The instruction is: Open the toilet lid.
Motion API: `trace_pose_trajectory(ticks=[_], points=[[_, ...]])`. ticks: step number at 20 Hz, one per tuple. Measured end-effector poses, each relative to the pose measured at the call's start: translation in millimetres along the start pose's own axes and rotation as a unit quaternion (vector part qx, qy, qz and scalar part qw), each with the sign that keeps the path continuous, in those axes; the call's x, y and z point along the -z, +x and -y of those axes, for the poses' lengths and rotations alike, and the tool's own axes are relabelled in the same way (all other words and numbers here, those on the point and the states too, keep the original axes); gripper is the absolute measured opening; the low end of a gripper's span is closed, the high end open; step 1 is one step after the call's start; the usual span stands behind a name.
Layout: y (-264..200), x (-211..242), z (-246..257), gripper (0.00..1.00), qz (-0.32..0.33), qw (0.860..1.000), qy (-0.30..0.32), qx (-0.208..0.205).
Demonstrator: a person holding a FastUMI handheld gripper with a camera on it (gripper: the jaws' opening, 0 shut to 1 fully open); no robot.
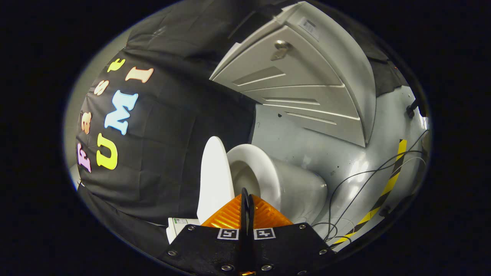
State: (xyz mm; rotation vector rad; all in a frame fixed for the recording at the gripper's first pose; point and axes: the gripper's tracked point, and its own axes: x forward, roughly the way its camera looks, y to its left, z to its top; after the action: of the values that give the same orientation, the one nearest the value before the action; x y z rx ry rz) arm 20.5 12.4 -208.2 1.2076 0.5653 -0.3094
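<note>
The view is rolled sideways. A white toilet point(303, 188) stands on the grey floor just beyond my fingers. Its lid point(214, 176) is swung up and away from the bowl point(255, 174), whose inside shows, and the lid's back faces the black cloth wall. My gripper point(246, 193) is shut, the two fingers pressed together with nothing between them. Their tips overlap the near edge of the bowl's rim in this view; I cannot tell whether they touch it.
A pale grey panelled door point(299, 84) with a metal handle point(281, 49) stands beyond the toilet. Thin cables point(364, 180) and a yellow-black tape strip point(387, 186) run over the floor point(326, 142). A white labelled box point(180, 226) sits by the lid's base.
</note>
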Motion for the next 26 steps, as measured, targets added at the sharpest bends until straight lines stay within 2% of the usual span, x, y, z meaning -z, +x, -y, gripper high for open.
trace_pose_trajectory(ticks=[4,10,13,19,26], points=[[-22,-4,-44,0.0,0.02,0.999,-0.039,-0.016],[-57,7,-120,0.0,0.048,0.991,-0.106,-0.068],[-70,18,-152,0.0,0.057,0.984,-0.146,-0.085],[-87,33,-190,0.0,0.071,0.972,-0.205,-0.094],[-103,61,-232,0.0,0.086,0.947,-0.29,-0.106]])
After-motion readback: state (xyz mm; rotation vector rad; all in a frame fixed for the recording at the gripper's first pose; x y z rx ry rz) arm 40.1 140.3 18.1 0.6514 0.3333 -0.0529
